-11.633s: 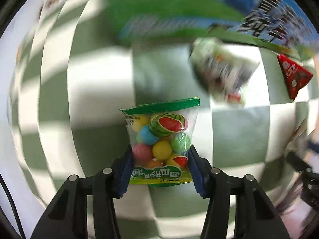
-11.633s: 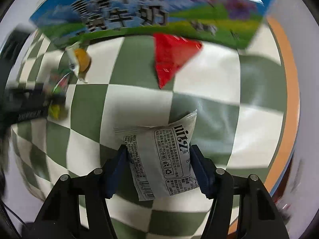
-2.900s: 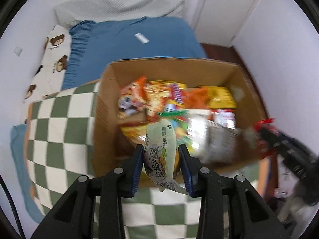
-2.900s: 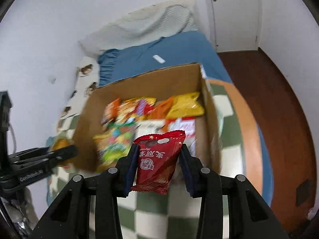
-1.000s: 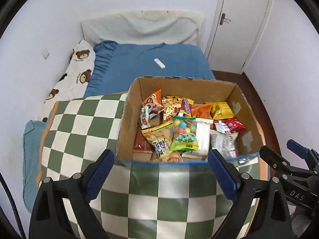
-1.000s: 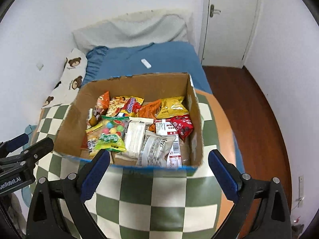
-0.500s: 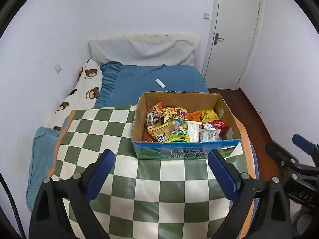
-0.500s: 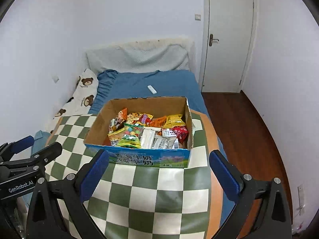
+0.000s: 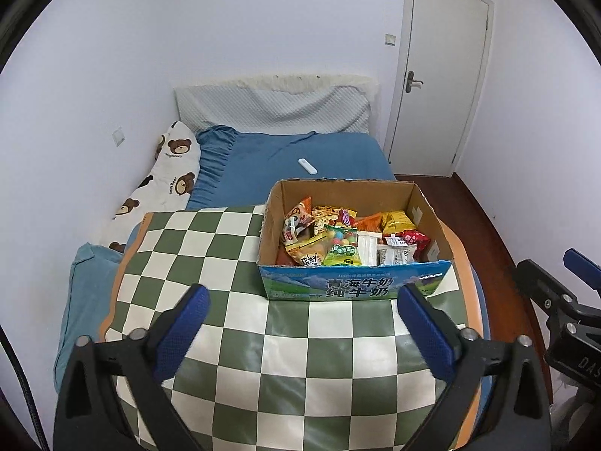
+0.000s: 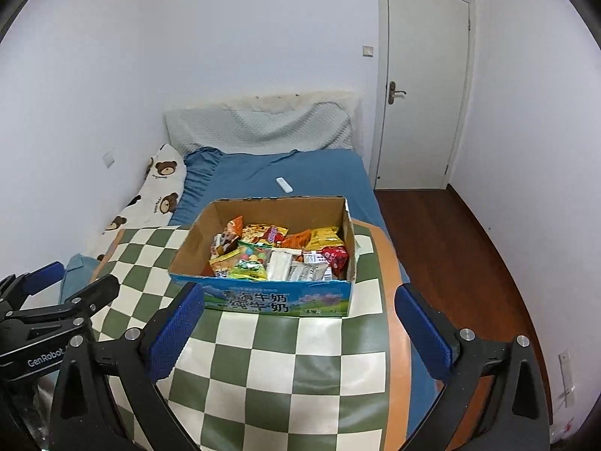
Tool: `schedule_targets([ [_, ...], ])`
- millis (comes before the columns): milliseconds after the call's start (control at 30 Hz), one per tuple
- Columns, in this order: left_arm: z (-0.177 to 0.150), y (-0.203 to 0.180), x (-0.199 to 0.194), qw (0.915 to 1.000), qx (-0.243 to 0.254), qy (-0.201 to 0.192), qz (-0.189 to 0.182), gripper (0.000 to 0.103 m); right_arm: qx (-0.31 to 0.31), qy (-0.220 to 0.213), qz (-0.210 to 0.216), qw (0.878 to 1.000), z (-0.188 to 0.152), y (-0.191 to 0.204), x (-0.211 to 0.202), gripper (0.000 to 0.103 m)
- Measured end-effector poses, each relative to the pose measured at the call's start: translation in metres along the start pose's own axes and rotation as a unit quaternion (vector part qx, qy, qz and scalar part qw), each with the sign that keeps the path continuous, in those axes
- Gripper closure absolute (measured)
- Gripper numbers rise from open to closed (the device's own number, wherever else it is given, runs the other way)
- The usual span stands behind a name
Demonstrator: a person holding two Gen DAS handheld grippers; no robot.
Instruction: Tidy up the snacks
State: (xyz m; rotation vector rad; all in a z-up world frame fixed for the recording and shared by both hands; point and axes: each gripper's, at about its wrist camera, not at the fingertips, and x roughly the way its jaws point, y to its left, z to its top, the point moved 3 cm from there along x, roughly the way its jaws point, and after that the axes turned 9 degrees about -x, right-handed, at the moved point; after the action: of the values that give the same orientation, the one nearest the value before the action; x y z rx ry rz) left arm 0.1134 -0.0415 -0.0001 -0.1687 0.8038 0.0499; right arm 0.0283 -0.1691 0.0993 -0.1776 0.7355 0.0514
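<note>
A cardboard milk box [image 9: 357, 285] [image 10: 263, 302] with blue and green print stands at the far right of the green-and-white checkered table [image 9: 210, 259] [image 10: 263, 360]. Several snack packs fill it, among them a candy-ball pack [image 9: 340, 244] [image 10: 251, 261], a red pack [image 9: 413, 238] [image 10: 336, 257] and a yellow pack [image 9: 398, 220] [image 10: 326, 235]. My left gripper [image 9: 300, 321] is open wide and empty, held high and back from the box. My right gripper [image 10: 298, 317] is open wide and empty too. Each shows at the edge of the other's view.
A bed with a blue sheet [image 9: 293, 161] lies beyond the table, with a white remote [image 9: 307, 166] on it and a bear-print pillow [image 9: 161, 184] at the left. A white door [image 9: 439, 82] and wooden floor [image 10: 450, 240] are at the right.
Both grippers dropped their snacks into the box, opened wide and have pulled up and back. The box looks smaller and farther away than half a second ago.
</note>
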Motion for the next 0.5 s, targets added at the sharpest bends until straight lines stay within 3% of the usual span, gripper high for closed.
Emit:
schedule_targets([
  [500, 0.019, -0.003, 0.062, 0.9996, -0.003, 0.017, 0.021, 0.000, 0.007, 0.014, -0.018, 1.000, 0.008, -0.009, 0.072, 0.000],
])
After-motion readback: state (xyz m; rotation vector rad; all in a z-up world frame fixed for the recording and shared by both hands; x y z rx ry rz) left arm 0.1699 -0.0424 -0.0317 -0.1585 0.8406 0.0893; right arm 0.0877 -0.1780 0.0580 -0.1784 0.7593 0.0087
